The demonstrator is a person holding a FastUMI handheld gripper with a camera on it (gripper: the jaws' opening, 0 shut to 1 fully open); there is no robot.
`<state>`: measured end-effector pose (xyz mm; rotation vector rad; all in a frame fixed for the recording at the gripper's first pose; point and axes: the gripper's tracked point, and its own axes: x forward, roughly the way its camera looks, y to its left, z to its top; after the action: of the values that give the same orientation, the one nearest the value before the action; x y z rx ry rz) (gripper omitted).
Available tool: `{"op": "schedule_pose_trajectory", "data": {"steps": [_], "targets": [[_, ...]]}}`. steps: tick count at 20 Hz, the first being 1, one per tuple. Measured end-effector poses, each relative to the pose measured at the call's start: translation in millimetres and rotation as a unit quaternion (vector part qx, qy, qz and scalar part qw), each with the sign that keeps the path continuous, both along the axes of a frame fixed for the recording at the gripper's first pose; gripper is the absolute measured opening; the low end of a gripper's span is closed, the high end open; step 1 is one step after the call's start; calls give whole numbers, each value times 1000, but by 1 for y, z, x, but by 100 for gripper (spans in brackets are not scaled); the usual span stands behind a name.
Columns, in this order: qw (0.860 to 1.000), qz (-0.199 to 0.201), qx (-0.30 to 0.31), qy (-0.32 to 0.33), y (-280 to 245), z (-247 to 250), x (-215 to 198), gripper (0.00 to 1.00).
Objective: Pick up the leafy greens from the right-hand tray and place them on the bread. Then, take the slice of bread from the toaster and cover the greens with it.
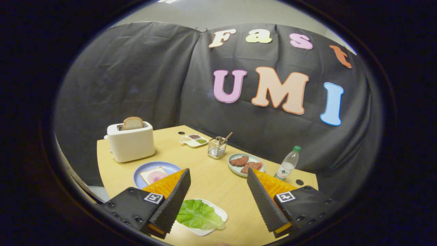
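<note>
Gripper view: gripper [218, 191] wide open, holding nothing. Leafy greens [198, 214] on white tray [221, 215], lower centre, by left finger. Lower and centre over leaf; close gently on its edge.

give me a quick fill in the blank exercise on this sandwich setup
1. The slice of bread sticks up out of the ____.
2. The leafy greens lie on a white tray between the fingers of the hand-held gripper, which is ____.
3. The bread on the blue plate carries a pink ____.
4. The water bottle has a ____ cap.

Missing words: toaster; open; slice of meat; green
</note>
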<state>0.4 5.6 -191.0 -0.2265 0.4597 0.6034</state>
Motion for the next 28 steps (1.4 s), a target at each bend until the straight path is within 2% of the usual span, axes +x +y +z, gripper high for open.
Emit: {"op": "schedule_pose_trajectory", "data": {"steps": [8, 15, 28], "targets": [[995, 58, -45, 61, 1, -66, -9, 100], [985, 99, -81, 115, 3, -118, -26, 100], [961, 142, -120, 204, 0, -181, -51, 100]]}}
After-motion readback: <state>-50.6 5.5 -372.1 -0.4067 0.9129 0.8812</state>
